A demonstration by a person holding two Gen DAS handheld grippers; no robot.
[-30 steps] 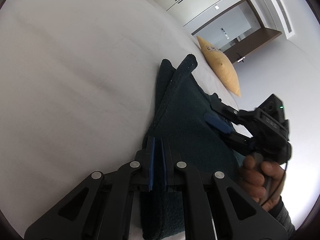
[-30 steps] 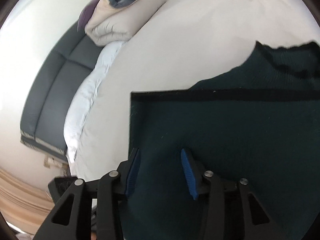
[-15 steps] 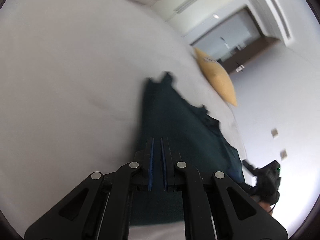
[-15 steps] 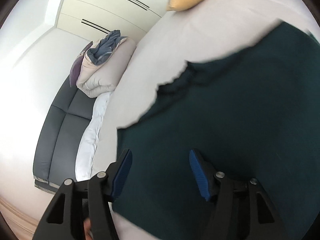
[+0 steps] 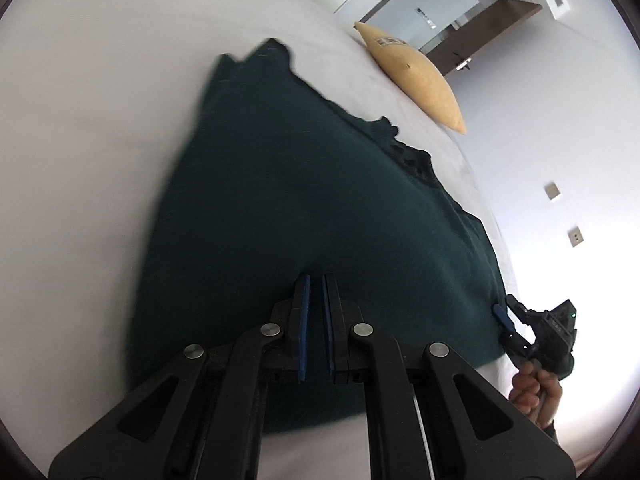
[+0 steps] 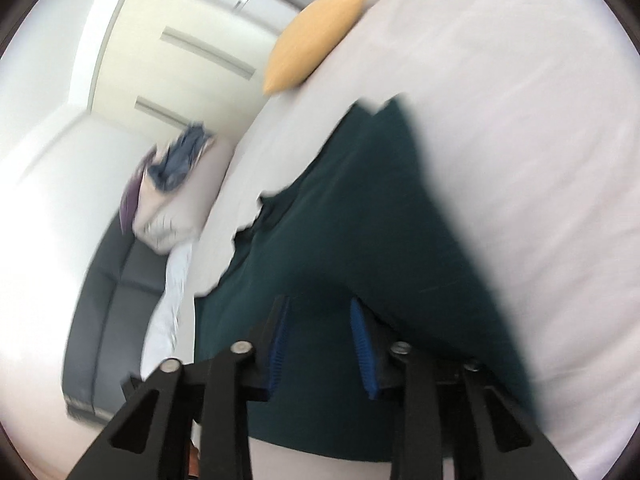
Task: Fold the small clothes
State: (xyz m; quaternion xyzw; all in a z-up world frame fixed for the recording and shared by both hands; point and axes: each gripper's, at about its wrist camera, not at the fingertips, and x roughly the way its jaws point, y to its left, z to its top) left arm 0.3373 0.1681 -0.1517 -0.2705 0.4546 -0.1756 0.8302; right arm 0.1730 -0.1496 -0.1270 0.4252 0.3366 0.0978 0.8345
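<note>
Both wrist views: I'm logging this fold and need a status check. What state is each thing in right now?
Dark green garment: spread flat on the bed, near hem at both grippers.
Left gripper: shut on the garment's near edge.
Right gripper: jaws partly apart, just been closing, garment between them; grip unclear.
Yellow cushion: lying at the bed's far edge.
Bed: white sheet, smooth.

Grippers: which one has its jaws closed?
The left gripper: its blue pads nearly meet. On the right gripper they stand apart, though they have just been closing, green garment showing between them.
</note>
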